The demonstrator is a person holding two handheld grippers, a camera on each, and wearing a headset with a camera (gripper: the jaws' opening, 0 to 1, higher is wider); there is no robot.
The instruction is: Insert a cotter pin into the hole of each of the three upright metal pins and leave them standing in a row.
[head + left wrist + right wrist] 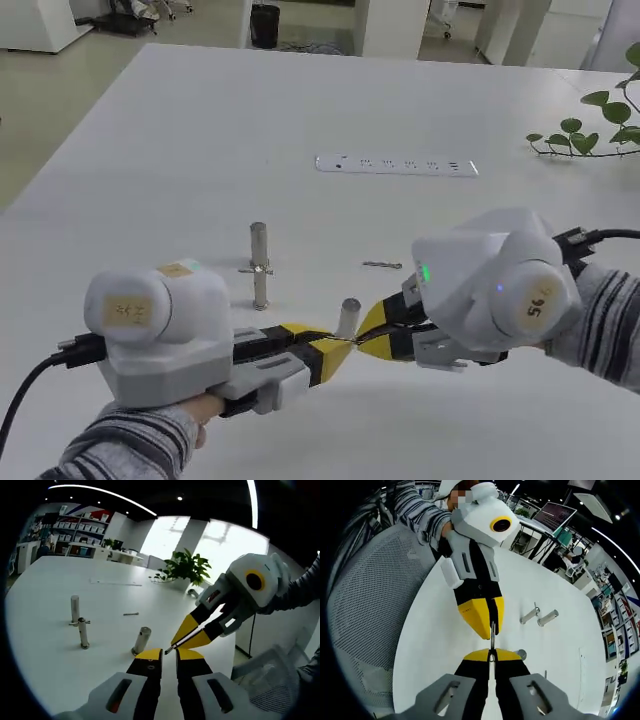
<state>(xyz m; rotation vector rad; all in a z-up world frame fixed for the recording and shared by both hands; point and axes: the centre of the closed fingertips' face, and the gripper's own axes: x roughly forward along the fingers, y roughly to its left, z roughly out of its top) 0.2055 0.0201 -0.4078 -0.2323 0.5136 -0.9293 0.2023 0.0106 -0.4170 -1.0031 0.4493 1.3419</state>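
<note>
Head view, white table (pixel 150 130) underneath: power strip (pixel 396 165) at upper centre, plant (pixel 600 120) at the right edge, loose cotter pin (pixel 382 265) lying just right of centre, apart from both tools. Leaning metal pin (pixel 348 318) just behind the meeting tips, near the frame's middle; partly hidden behind the jaws in the right gripper view.

Right gripper (pixel 368 338), entering from lower right: fingers clamped on a thin held cotter pin (pixel 492 630), pointed straight at the left gripper (pixel 338 350). Left gripper, entering from lower left: fingers parted by a narrow slit, with the held pin's free end reaching that slit. Contact with the pads impossible to judge.

Left of centre, two more pins standing upright and near each other: bare metal pin (pixel 258 240) higher in the frame, fitted metal pin (pixel 260 290) just below it, with a crosswise cotter pin (pixel 256 269) through its upper part. All three dull silver cylinders.
</note>
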